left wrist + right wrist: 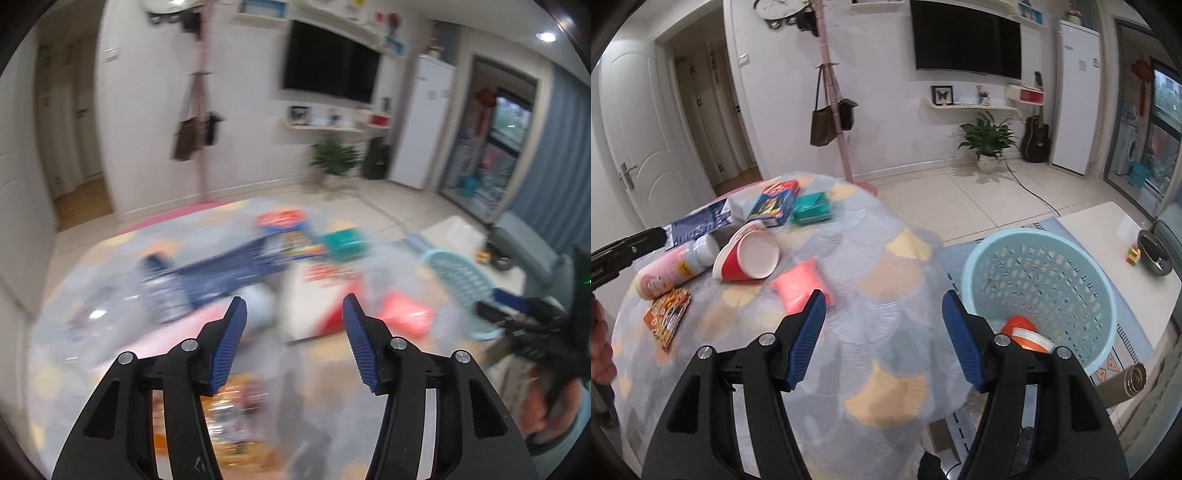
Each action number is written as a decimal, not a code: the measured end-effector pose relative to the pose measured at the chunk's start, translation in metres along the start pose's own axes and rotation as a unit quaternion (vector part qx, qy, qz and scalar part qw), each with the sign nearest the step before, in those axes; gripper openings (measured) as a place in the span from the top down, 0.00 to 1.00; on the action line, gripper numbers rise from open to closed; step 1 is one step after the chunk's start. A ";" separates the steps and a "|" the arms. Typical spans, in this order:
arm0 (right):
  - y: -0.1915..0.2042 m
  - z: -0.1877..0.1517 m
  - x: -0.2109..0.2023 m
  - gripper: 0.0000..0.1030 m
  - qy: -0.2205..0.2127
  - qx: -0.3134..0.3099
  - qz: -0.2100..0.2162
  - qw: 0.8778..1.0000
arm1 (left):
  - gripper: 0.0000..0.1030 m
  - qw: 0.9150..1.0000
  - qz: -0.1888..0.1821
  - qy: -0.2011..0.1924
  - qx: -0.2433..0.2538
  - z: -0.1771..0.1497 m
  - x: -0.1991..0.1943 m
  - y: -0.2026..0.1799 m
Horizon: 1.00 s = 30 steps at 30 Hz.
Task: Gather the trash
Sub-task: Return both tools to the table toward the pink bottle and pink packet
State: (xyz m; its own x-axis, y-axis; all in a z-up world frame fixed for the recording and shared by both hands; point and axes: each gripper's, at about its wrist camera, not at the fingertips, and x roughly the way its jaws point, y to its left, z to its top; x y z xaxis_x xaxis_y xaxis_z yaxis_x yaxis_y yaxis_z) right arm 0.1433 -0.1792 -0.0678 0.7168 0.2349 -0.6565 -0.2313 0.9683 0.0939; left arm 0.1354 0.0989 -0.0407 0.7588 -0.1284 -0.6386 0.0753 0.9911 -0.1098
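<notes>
Surface first: a round top under a grey-blue cloth with yellow fan patches (886, 295) carried the litter, all of it gathered on the far left side. Beside its right edge, on the floor, stood a pale blue perforated plastic basket (1039, 291), set close, I judged, so a short swing could drop each piece in; an orange and white cup (1025, 332) already lay at its bottom. On the cloth a red paper cup (748, 256) lay tipped on its side, mouth toward the camera, touching a pink and white plastic bottle (670, 271) to its left. Just in front lay a soft pink packet (803, 290), nearest the right gripper (882, 312), whose jaws were spread wide and held nothing. Farther back sat a blue printed carton (774, 203), a green packet (812, 208), and at the near left a small orange sachet (666, 319). The left gripper (293, 314) was likewise released and empty; its view was too smeared to say what it was aimed at.
</notes>
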 end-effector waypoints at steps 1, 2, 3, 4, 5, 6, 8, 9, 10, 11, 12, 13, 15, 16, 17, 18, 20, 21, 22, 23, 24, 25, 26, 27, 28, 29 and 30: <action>0.003 0.000 0.002 0.40 0.003 -0.001 0.001 1.000 | 0.45 1.000 0.011 0.010 -0.002 -0.002 0.001 0.016; 0.006 -0.001 0.005 0.40 0.007 -0.001 0.002 1.000 | 0.43 1.000 0.019 0.021 -0.002 -0.004 0.002 0.031; 0.008 -0.002 0.007 0.40 0.010 -0.001 0.003 1.000 | 0.43 0.999 0.023 0.025 -0.001 -0.005 0.002 0.039; 0.010 -0.002 0.010 0.40 0.014 0.001 0.004 1.000 | 0.43 0.999 0.026 0.033 0.005 -0.006 0.004 0.048; 0.011 -0.003 0.011 0.40 0.018 0.002 0.006 1.000 | 0.43 0.999 0.024 0.044 0.013 -0.007 0.008 0.055; 0.012 -0.004 0.013 0.40 0.020 0.003 0.006 1.000 | 0.43 0.998 0.025 0.049 0.017 -0.007 0.010 0.058; 0.015 -0.005 0.015 0.40 0.024 0.003 0.007 1.000 | 0.43 0.997 0.029 0.066 0.033 -0.009 0.017 0.066; 0.017 -0.005 0.016 0.40 0.025 0.003 0.007 1.000 | 0.43 0.996 0.033 0.066 0.042 -0.010 0.018 0.068; 0.018 -0.006 0.016 0.40 0.025 0.001 0.006 1.000 | 0.43 0.996 0.028 0.069 0.047 -0.010 0.021 0.070; 0.021 -0.006 0.017 0.40 0.026 -0.001 0.005 1.000 | 0.43 0.996 0.025 0.072 0.050 -0.009 0.023 0.070; 0.022 -0.006 0.017 0.40 0.026 -0.003 0.004 1.000 | 0.42 0.995 0.020 0.077 0.055 -0.008 0.026 0.069; 0.022 -0.005 0.017 0.40 0.027 -0.004 0.003 1.000 | 0.41 0.994 0.017 0.084 0.062 -0.006 0.029 0.069; 0.023 -0.006 0.017 0.40 0.029 -0.006 0.002 1.000 | 0.38 0.992 0.014 0.097 0.076 -0.005 0.034 0.067; 0.023 -0.006 0.017 0.40 0.029 -0.006 0.001 1.000 | 0.38 0.991 0.012 0.103 0.081 -0.004 0.036 0.067; 0.023 -0.006 0.017 0.40 0.029 -0.006 0.000 1.000 | 0.37 0.990 0.008 0.110 0.086 -0.003 0.038 0.067; 0.022 -0.006 0.017 0.40 0.029 -0.005 0.000 1.000 | 0.32 0.989 -0.002 0.119 0.091 -0.004 0.039 0.066; 0.021 -0.007 0.019 0.40 0.030 -0.002 -0.001 1.000 | 0.28 0.983 -0.039 0.152 0.099 -0.006 0.039 0.062; 0.021 -0.007 0.020 0.40 0.031 -0.001 -0.001 1.000 | 0.29 0.979 -0.053 0.168 0.102 -0.008 0.039 0.060; 0.020 -0.007 0.020 0.40 0.031 0.001 0.000 1.000 | 0.31 0.975 -0.069 0.184 0.104 -0.009 0.040 0.058; 0.019 -0.008 0.022 0.40 0.033 0.003 0.001 0.999 | 0.35 0.974 -0.075 0.189 0.103 -0.010 0.041 0.055; 0.019 -0.008 0.023 0.40 0.034 0.004 0.002 0.999 | 0.36 0.974 -0.071 0.189 0.103 -0.011 0.042 0.052; 0.020 -0.009 0.025 0.40 0.036 0.004 0.003 0.999 | 0.36 0.975 -0.066 0.188 0.103 -0.012 0.044 0.050; 0.020 -0.009 0.025 0.40 0.037 0.003 0.004 0.999 | 0.42 0.976 -0.058 0.185 0.099 -0.013 0.047 0.049; 0.021 -0.009 0.025 0.40 0.037 0.002 0.005 0.999 | 0.47 0.977 -0.057 0.184 0.094 -0.012 0.049 0.049; 0.021 -0.009 0.025 0.40 0.036 0.000 0.005 0.999 | 0.49 0.978 -0.063 0.183 0.078 -0.012 0.052 0.049; 0.022 -0.008 0.024 0.40 0.034 -0.002 0.007 0.999 | 0.51 0.979 -0.063 0.182 0.066 -0.013 0.055 0.050; 0.023 -0.007 0.024 0.40 0.031 -0.004 0.009 0.999 | 0.50 0.980 -0.060 0.182 0.059 -0.013 0.057 0.049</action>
State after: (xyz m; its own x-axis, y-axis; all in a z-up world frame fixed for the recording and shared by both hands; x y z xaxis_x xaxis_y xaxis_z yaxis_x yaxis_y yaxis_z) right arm 0.1504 -0.1522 -0.0863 0.6703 0.2456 -0.7003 -0.2494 0.9633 0.0991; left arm 0.1745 0.1398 -0.0925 0.4610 -0.2277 -0.8577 0.2404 0.9624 -0.1263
